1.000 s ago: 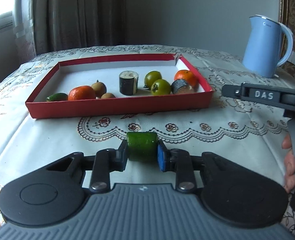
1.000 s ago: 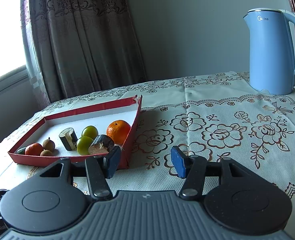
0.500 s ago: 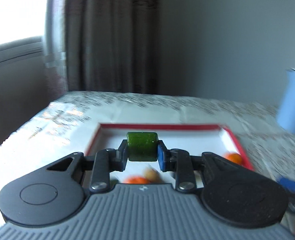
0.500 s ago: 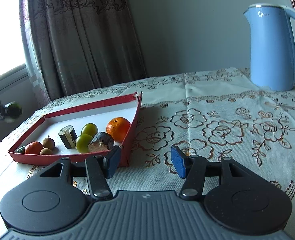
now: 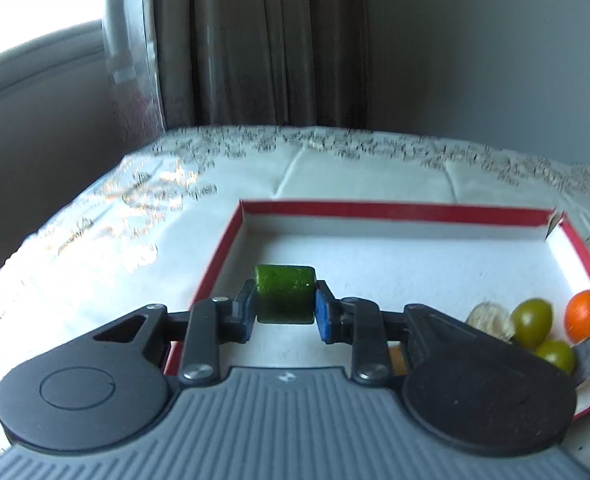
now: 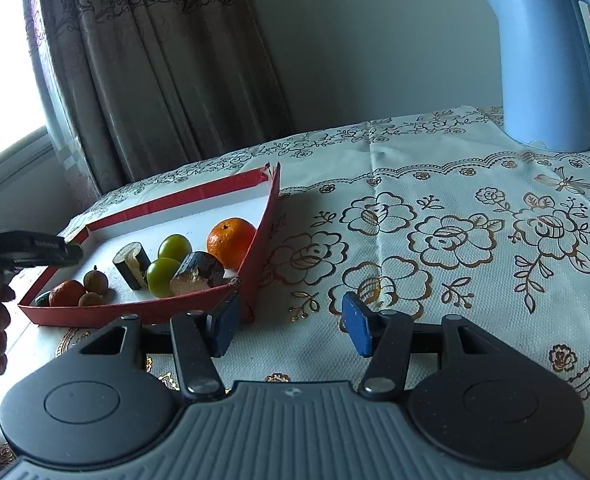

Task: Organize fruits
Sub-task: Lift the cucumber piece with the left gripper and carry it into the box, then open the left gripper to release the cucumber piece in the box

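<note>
My left gripper (image 5: pixel 285 312) was clenched on the green cucumber piece (image 5: pixel 285 299), held above the left end of the red tray (image 5: pixel 395 210). Rightward in the tray lay green fruits (image 5: pixel 531 322) and an orange (image 5: pixel 587 314). My right gripper (image 6: pixel 291 328) stood released over the tablecloth (image 6: pixel 435 208), beside the tray.

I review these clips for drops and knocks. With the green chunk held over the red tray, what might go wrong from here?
1. The green chunk is a short cylinder in the left gripper; released from height, it may roll toward the tray's low red wall.
2. Lowered farther right, it could knock the green fruits or the orange.
</note>
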A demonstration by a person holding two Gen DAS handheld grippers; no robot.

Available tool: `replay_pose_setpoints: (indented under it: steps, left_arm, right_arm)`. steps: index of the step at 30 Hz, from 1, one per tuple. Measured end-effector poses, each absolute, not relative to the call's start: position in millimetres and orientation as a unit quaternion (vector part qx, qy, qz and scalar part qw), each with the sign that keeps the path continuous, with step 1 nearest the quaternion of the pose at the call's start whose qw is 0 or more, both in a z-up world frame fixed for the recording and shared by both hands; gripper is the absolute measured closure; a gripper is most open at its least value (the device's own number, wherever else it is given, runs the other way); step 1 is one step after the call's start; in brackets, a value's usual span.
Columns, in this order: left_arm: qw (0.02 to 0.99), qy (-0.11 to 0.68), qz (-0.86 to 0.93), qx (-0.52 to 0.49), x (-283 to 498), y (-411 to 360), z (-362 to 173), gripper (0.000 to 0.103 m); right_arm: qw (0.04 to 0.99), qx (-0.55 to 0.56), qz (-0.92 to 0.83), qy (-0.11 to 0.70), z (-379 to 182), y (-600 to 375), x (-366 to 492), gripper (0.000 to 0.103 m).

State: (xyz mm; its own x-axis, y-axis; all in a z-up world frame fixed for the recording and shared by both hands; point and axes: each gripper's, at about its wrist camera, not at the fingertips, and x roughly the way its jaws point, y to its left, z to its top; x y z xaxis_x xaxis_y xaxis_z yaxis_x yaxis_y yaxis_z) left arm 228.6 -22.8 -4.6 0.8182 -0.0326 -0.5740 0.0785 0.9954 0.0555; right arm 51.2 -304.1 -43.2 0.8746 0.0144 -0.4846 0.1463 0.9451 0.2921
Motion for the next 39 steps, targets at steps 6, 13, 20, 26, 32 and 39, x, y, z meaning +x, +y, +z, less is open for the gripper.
replay_pose_setpoints:
  steps: [6, 13, 20, 26, 32, 39]
  left_arm:
    - [0.951, 0.305, -0.020, 0.046, 230.7, -25.5, -16.5, 0.069]
    - [0.950, 0.308, -0.020, 0.045, 233.0, -24.2, -21.0, 0.050]
    - [0.953, 0.301, -0.015, 0.043, 228.9, -20.9, -17.9, 0.034]
    - [0.957, 0.287, -0.024, 0.040, 214.1, -14.2, -7.1, 0.030]
    - [0.965, 0.259, -0.029, 0.035, 181.8, -7.1, 11.0, 0.016]
    - [0.976, 0.207, -0.046, 0.041, 123.8, -4.1, 31.2, 0.001]
  right_arm:
    - [0.953, 0.165, -0.034, 0.252, -44.2, -305.1, 52.2, 0.048]
    - [0.951, 0.169, -0.035, 0.255, -45.2, -306.7, 52.5, 0.048]
    - [0.951, 0.171, -0.035, 0.257, -45.8, -307.0, 53.2, 0.048]
    - [0.950, 0.173, -0.035, 0.257, -46.2, -307.7, 53.1, 0.048]
    - [0.950, 0.177, -0.037, 0.256, -46.7, -308.8, 52.9, 0.048]
    - [0.958, 0.161, -0.029, 0.236, -42.0, -303.0, 47.7, 0.048]
